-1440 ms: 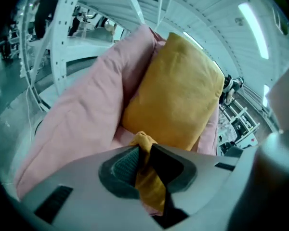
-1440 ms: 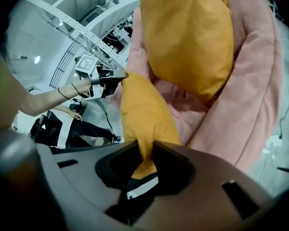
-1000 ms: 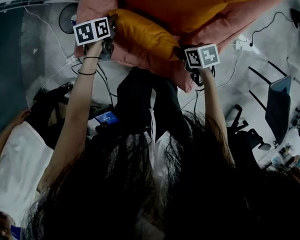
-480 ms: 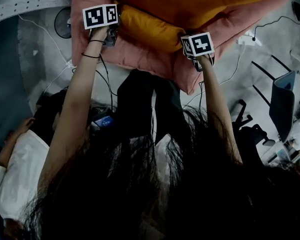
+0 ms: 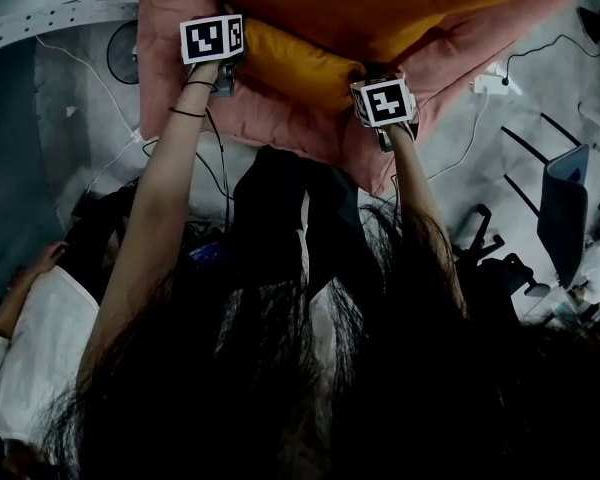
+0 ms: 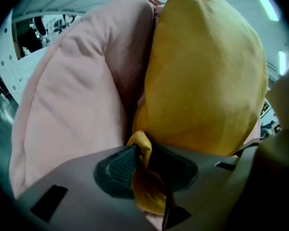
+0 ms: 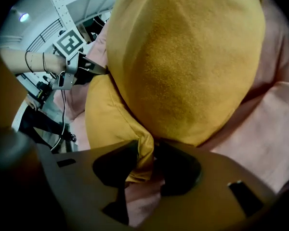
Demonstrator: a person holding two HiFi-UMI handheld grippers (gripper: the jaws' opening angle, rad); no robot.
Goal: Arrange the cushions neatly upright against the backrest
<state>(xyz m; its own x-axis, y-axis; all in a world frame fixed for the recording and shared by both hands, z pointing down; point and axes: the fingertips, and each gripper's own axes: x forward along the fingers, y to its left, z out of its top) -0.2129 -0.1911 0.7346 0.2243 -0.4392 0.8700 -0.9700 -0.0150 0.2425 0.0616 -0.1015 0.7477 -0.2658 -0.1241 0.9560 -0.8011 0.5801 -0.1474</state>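
I'm pinching the small yellow cushion [image 5: 300, 63] by its two near corners. My left hand-held gripper [image 6: 143, 150] and right hand-held gripper [image 7: 151, 153] are each clamping a fold of its fabric, though both sets of jaws have just been easing open. The cushion is lying just in front of the big orange cushion [image 5: 380, 3], on the pink sofa [image 5: 280, 123]. I'm thinking it's worth standing it up evenly and pressing it back against the big one before letting go fully. No containers here.
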